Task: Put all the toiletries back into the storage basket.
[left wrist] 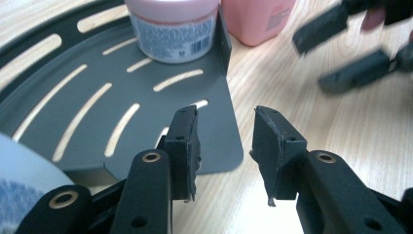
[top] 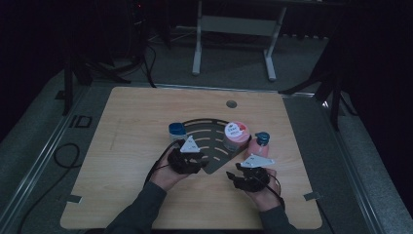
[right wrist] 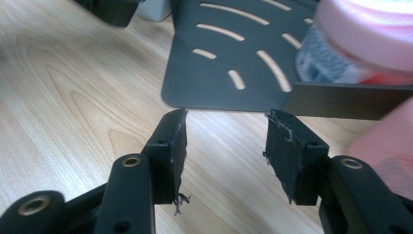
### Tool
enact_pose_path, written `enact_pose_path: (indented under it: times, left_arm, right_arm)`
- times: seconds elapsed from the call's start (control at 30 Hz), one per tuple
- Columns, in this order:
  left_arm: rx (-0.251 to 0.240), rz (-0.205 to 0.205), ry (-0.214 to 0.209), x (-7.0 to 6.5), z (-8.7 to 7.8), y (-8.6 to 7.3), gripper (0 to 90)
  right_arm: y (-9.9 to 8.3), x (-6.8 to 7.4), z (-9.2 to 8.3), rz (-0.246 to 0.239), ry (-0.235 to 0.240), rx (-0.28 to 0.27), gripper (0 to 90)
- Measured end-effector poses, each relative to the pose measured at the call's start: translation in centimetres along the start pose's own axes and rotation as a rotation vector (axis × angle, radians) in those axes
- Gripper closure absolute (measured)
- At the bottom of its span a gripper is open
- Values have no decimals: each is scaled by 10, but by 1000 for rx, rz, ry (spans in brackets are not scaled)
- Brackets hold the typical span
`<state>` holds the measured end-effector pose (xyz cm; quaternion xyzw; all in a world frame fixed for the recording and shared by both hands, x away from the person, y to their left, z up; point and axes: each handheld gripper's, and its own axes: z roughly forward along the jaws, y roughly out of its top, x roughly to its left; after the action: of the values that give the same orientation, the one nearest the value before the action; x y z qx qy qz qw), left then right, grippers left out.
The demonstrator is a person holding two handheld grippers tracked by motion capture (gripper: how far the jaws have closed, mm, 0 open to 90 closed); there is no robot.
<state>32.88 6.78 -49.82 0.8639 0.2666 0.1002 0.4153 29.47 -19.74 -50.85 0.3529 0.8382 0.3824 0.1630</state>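
Dark slotted tray (top: 209,161), one pink jar (top: 235,135), two empty grippers: left gripper (left wrist: 225,146) and right gripper (right wrist: 227,146), jaws apart.

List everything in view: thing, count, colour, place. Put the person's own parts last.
table: one, light wood, under everything.
rack: one, dark grey, slotted, fan-shaped, flat at table centre.
jar: one, pink lid, on the rack's right part.
blue-capped jar: one, white with blue cap, at the rack's left edge.
bottle: one, pink with blue cap, on the table right of the rack.
left gripper: one, black, open, at the rack's near corner.
right gripper: one, black, open, before the rack's corner.
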Motion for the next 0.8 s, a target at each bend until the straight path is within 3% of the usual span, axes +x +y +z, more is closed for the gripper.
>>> enact_pose_path:
  times: [0.37,0.53,0.8]
  left_arm:
    - [12,-23,0,-1,-6,-20,611]
    - [7,-27,4,3,-17,-25,624]
    - [-27,-26,15,17,-52,-24,631]
  right_arm:
    - [12,-18,-29,-7,-60,-33,539]
    - [8,-17,-29,-8,-52,-33,547]
    - [-8,-14,-19,4,-26,-12,540]
